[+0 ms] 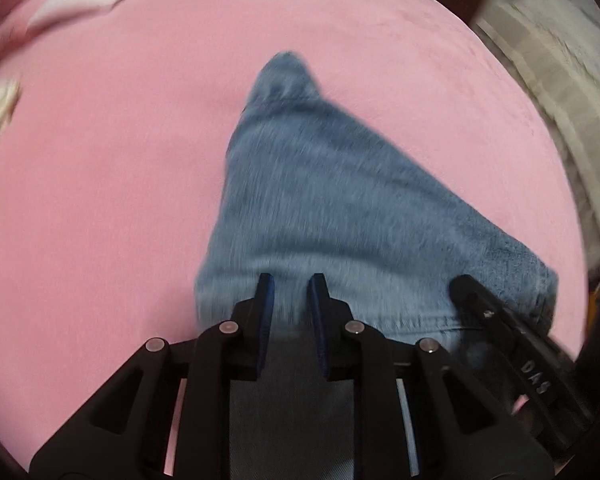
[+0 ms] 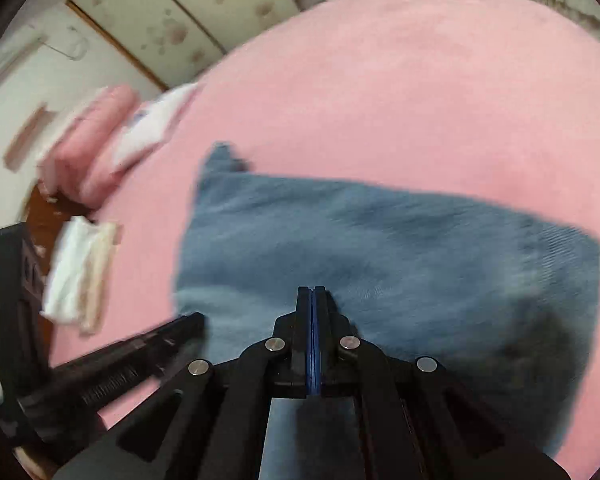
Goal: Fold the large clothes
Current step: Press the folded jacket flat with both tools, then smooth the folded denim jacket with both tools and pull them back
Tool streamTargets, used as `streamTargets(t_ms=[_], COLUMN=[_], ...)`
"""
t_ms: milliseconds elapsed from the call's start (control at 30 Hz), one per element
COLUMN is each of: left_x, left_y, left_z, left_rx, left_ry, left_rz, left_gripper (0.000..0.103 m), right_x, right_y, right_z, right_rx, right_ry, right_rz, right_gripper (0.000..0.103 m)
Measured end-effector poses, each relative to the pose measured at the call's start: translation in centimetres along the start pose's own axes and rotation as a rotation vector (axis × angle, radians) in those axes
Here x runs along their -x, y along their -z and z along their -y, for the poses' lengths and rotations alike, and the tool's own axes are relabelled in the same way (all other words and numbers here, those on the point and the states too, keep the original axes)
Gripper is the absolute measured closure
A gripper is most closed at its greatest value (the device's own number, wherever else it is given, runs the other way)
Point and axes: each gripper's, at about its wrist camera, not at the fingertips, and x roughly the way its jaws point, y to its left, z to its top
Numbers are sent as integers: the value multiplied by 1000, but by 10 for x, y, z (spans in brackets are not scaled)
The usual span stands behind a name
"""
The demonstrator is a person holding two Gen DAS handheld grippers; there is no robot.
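Observation:
A pair of blue jeans [image 1: 320, 200] lies folded on the pink bed cover [image 1: 100, 200]. In the left wrist view my left gripper [image 1: 291, 284] hovers over the near edge of the jeans with its jaws a little apart and nothing between them. The right gripper's fingers [image 1: 496, 312] show at the lower right of that view. In the right wrist view the jeans [image 2: 380, 248] spread across the cover [image 2: 420, 100], and my right gripper [image 2: 311, 292] sits over their near edge with its jaws pressed together. I cannot see cloth between them. The left gripper [image 2: 160, 340] shows at lower left.
Folded pink and white bedding [image 2: 100, 148] lies at the far left of the bed. A folded white cloth [image 2: 80, 272] lies by the bed's left edge. A beige checked blanket [image 1: 572, 92] lies at the right. Floral sliding doors [image 2: 180, 12] stand behind.

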Motion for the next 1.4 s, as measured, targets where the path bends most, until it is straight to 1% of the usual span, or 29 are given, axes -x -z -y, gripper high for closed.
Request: streamTargets(t_ms=[67,100,167,233,300,333,367,467,533,600,667,700,767,800,833,867,933,1000,1033,1100,1133,1233,1300,1333,1367,1400], left_x=[-3,-7,-11,-14,-15,-23,-31,-52,-63,-71,-66,-61,-50,-44,-35,-25,-9,8,15,27,32,55,67,77,84,91], left_y=[-6,-9,-13,-16,-23,-29,-38,-63,-75,-82,-84,-85,-85,-83,-81,-77,-65,-39,-31,-3,10,62,93,114,124,134], left_z=[5,7,7,9,7,13,14,20,17,11,6,6,-2,-2,-4,-3,-1,-5,-5,-7,-13,-24,-30,-34,-36,-38], left_rx=[-28,-23,-27,-32,-12,-6,-5,-9,12,49,72,68,61,58,55,57,60,70,77,103,111,169,213,227,236,238], left_ry=[-9,-11,-11,-12,32,42,35,-5,-3,25,53,53,-4,-41,-46,-45,-69,-80,-84,-86,-85,-91,-57,-36,-23,-12], left_rz=[26,29,32,37,81,90,88,44,34,8,10,14,18,23,34,42,43,41,40,37,36,36,24,29,28,9], left_gripper=[87,87,87,87,87,87,87,87,87,87,87,87,87,87,87,86,86,86,86,86,86,86,85,83,79,78], right_x=[6,11,19,22,25,31,36,52,53,56,60,62,78,84,89,95,105,115,120,126,128,140,149,155,158,161], right_y=[-1,0,2,5,7,11,14,17,16,16,17,17,19,19,17,17,17,22,27,39,46,77,103,116,128,138], right_z=[18,26,41,53,54,54,53,53,51,47,44,41,42,43,44,47,55,62,65,67,67,64,61,58,54,49], right_rx=[6,0,-33,-79,-76,-66,-54,-20,5,48,77,95,116,112,90,61,-11,-62,-75,-98,-107,-145,-172,-182,-194,-200], right_ry=[-11,-9,15,-1,31,53,79,108,136,186,218,260,375,412,425,415,365,344,345,350,351,348,352,356,354,344], right_rz=[20,34,74,97,116,127,141,143,134,132,121,122,134,139,135,130,115,96,87,71,63,27,-4,-17,-35,-50], right_gripper=[103,103,103,103,103,103,103,103,103,103,103,103,103,103,103,103,103,102,100,100,99,99,96,92,89,87])
